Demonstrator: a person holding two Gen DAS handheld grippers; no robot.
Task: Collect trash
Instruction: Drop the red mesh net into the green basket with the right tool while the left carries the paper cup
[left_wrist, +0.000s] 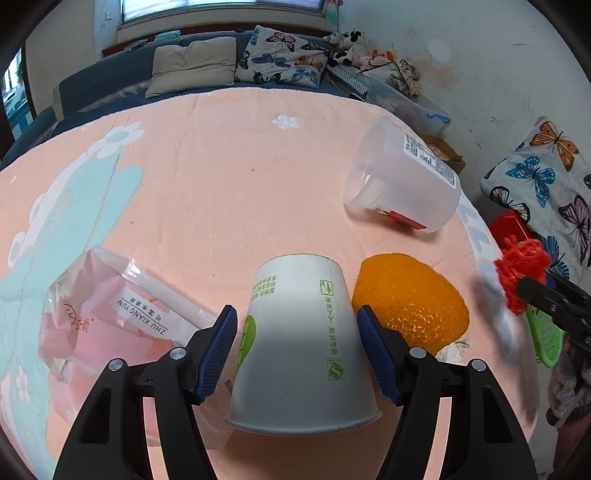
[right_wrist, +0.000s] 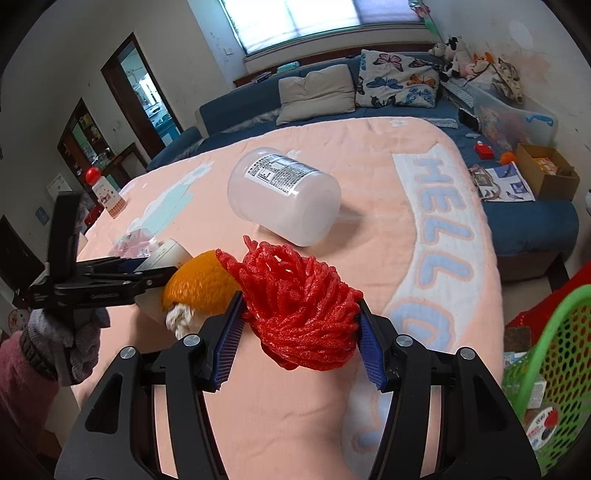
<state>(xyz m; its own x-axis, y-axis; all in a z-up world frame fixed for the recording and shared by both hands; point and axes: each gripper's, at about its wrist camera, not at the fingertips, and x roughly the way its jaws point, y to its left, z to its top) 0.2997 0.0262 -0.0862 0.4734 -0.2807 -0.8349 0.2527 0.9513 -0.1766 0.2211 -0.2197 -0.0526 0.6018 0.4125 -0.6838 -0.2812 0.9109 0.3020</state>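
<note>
A white paper cup (left_wrist: 299, 343) lies upside down on the pink blanket (left_wrist: 221, 177), between the blue pads of my left gripper (left_wrist: 297, 349); the pads sit against its sides. An orange peel (left_wrist: 410, 302) lies right of it, a pink plastic wrapper (left_wrist: 110, 317) to its left, and a clear plastic jar (left_wrist: 402, 181) on its side farther right. My right gripper (right_wrist: 301, 332) is shut on a red foam fruit net (right_wrist: 303, 314), held above the blanket. The peel (right_wrist: 201, 282), the jar (right_wrist: 284, 195) and the left gripper (right_wrist: 122, 275) show in the right wrist view.
A green mesh basket (right_wrist: 554, 369) with some packaging in it stands off the blanket's right edge. A blue sofa (right_wrist: 258, 110) with cushions runs along the back. A cardboard box (right_wrist: 546, 173) and papers lie on the right. A small decorated cup (right_wrist: 110, 203) stands at the blanket's far left.
</note>
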